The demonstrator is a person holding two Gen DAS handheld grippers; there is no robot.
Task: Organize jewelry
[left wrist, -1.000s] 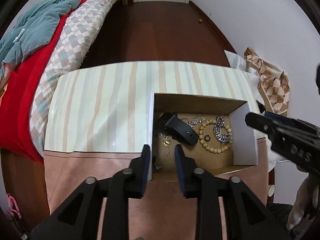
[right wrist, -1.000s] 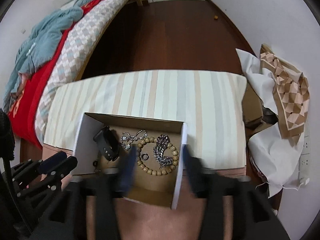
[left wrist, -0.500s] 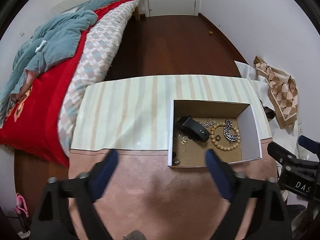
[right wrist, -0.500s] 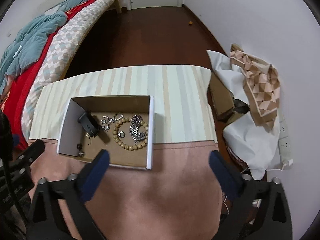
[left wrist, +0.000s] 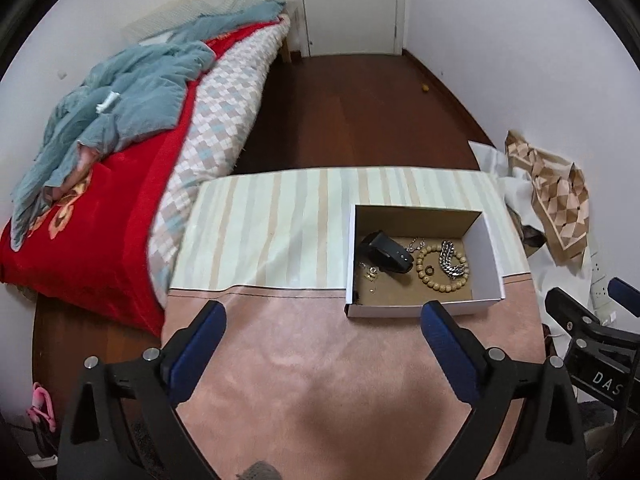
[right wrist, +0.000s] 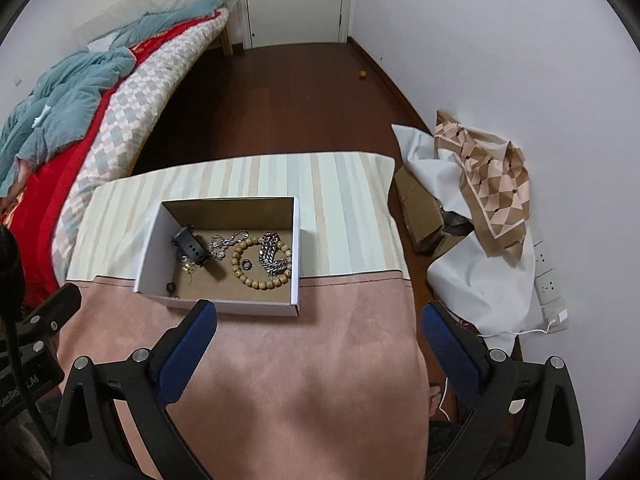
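Looks nearly done: the jewelry all sits inside the box [left wrist: 424, 312], just ahead of both tools: bead bracelet [right wrist: 260, 262], chain [right wrist: 273, 257], black band [left wrist: 386, 252], ring [right wrist: 245, 265]. Left gripper [left wrist: 322, 318] and right gripper [right wrist: 318, 316] stand wide, holding nothing, over bare table [right wrist: 312, 368]; nothing visible left to collect

The box [right wrist: 224, 300] sits on the worktop [right wrist: 300, 360]. Inside it, the watch [right wrist: 191, 249] lies left, the bead bracelet [right wrist: 260, 258] right, a ring [right wrist: 245, 265] within the bracelet. The bed [right wrist: 100, 120] stands left of the box.
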